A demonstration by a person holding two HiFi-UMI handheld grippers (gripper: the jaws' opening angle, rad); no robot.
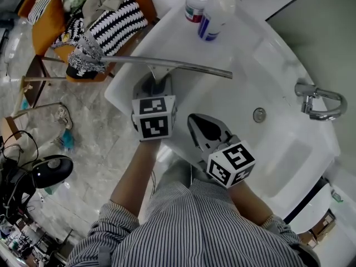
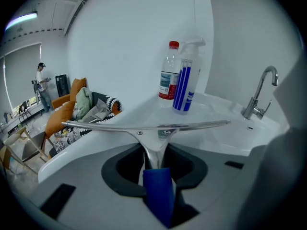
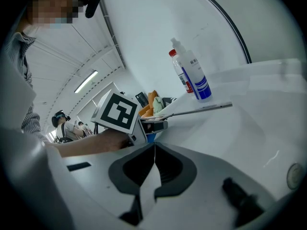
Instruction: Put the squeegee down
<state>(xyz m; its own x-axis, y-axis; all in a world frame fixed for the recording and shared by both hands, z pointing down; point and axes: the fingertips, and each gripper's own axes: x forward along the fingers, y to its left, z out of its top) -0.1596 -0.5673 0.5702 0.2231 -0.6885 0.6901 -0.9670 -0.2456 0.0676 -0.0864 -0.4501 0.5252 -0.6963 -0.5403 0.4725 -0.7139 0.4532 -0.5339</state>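
The squeegee has a long metal blade, a chrome neck and a blue handle. My left gripper is shut on that handle and holds the blade level above the near-left rim of the white washbasin. In the left gripper view the squeegee's blade spans the frame ahead of the left gripper. My right gripper hangs over the basin to the right of the left one, shut with nothing in it. In the right gripper view the right gripper's jaws meet, and the squeegee shows beyond.
A clear bottle with a red cap and a spray bottle stand on the basin's far ledge. A chrome tap is at the right. An orange chair piled with clothes stands on the floor to the left.
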